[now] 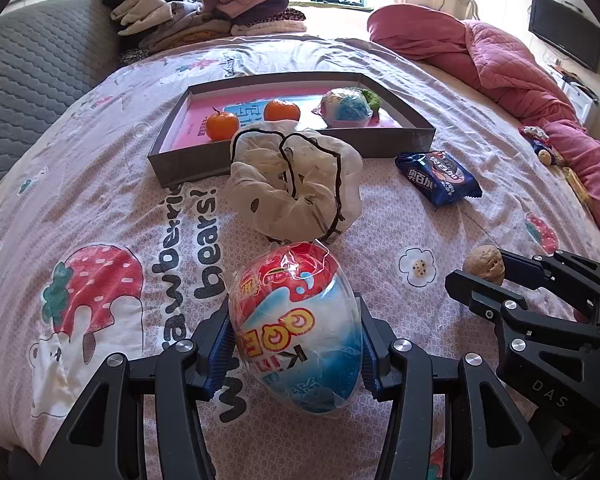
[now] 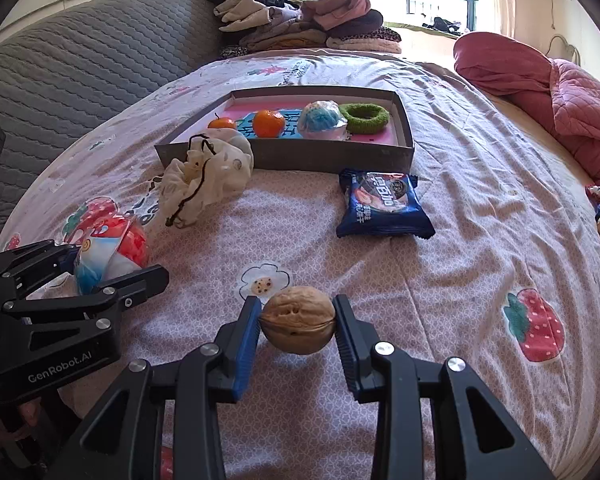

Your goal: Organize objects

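Two items are in hand at once here: the left gripper [image 1: 296,344] has its jaws closed around a plastic-wrapped toy egg [image 1: 296,328], and the right gripper [image 2: 296,320] has its jaws pinched on a walnut [image 2: 297,319], one pad on each side of it. Both are on the near side of the grey box [image 2: 332,158], apart from it, low over the bedspread [image 2: 440,300].

Already inside the box: two oranges [image 2: 269,123], another wrapped egg [image 2: 323,119] and a green scrunchie [image 2: 364,118]. Just in front of the box's near wall sit a cream drawstring bag [image 2: 204,176], touching the left corner, and a blue cookie packet [image 2: 384,206] toward the right corner.

My read is the carry to the box comes next. Tips: lift both clear of the near wall before going forward, and swing the egg around the bag, not over it, so the crinkly wrap doesn't snag. The walnut is round and hard, so keep the squeeze steady and set it down low so it doesn't roll into the oranges. Aim for the bare pink floor.
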A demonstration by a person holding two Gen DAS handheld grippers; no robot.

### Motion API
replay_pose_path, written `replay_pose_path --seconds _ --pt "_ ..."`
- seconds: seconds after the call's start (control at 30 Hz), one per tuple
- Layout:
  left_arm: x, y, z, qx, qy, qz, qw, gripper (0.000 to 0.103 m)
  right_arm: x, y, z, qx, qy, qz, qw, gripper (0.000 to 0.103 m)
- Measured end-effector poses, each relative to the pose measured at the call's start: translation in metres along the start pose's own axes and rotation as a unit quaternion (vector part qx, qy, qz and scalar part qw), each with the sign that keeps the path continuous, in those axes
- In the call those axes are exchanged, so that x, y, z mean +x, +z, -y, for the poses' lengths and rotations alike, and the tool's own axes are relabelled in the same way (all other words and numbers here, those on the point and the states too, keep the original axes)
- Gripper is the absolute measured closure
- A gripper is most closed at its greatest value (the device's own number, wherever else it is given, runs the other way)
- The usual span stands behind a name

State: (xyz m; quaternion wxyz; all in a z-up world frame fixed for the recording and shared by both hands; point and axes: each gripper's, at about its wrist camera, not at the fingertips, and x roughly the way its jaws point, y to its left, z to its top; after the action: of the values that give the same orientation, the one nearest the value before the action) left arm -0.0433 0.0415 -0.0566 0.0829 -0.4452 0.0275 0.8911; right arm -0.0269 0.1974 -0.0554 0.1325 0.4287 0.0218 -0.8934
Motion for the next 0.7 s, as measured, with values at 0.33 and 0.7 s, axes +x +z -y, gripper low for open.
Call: replay_pose_path --seconds 0.33,0.7 --pt "-0.019 0.007 -0.011 -0.010 0.007 0.027 0.9996 0.049 -0.011 0.016 -0.017 -0.018 0.003 0.018 1.000 0.066" --pt "-0.032 0.015 -0.024 -0.019 0.018 0.051 0.9984 0.049 -0.016 0.036 -0.029 -0.029 0.010 0.034 0.999 0.066"
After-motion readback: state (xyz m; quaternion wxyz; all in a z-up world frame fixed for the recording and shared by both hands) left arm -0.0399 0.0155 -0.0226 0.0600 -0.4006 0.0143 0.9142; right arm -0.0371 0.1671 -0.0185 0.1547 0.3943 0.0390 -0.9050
